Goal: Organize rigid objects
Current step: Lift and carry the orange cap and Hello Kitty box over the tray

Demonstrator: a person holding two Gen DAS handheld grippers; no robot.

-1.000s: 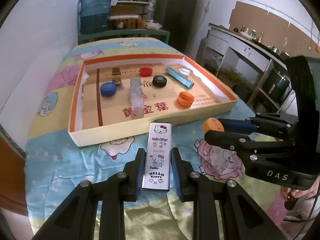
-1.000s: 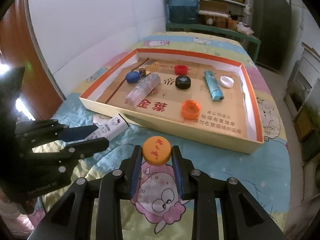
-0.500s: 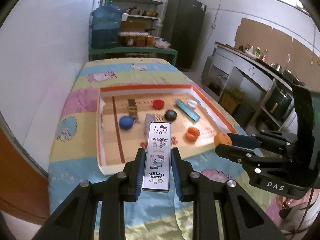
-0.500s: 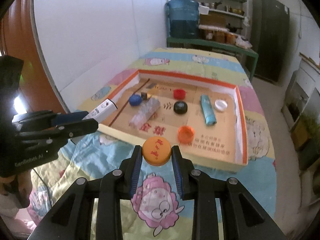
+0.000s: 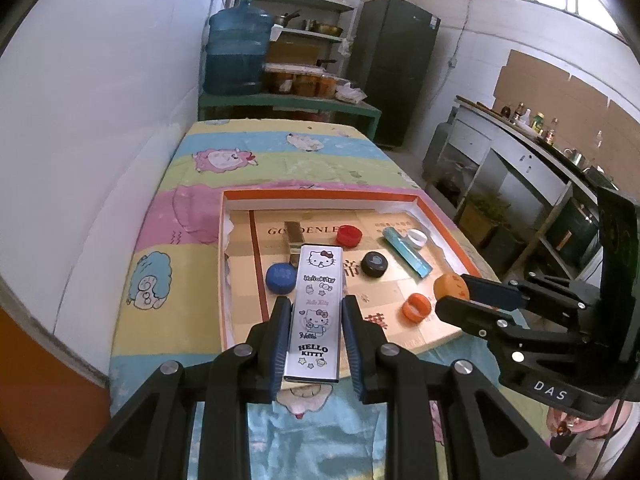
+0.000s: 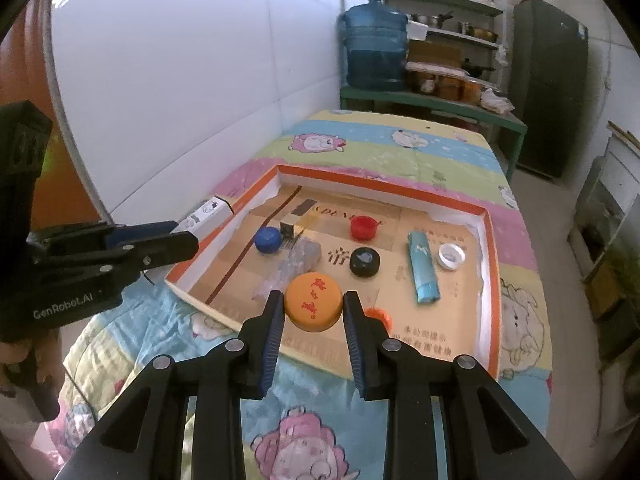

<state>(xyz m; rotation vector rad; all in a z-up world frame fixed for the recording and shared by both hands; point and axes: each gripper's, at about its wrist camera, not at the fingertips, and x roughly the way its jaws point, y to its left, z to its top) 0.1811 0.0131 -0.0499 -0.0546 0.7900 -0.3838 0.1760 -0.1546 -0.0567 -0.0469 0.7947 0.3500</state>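
Both held: silvery Hello Kitty case [image 5: 316, 312], red-lettered orange cap [image 6: 313, 307].

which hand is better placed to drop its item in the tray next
Probably right. The right gripper holds the orange cap already over the tray's near edge; the left gripper holds the Hello Kitty box nearer the tray's left wall.

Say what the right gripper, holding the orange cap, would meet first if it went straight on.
Probably the clear case on the tray floor, just beyond the orange cap in the right gripper; depth is uncertain.
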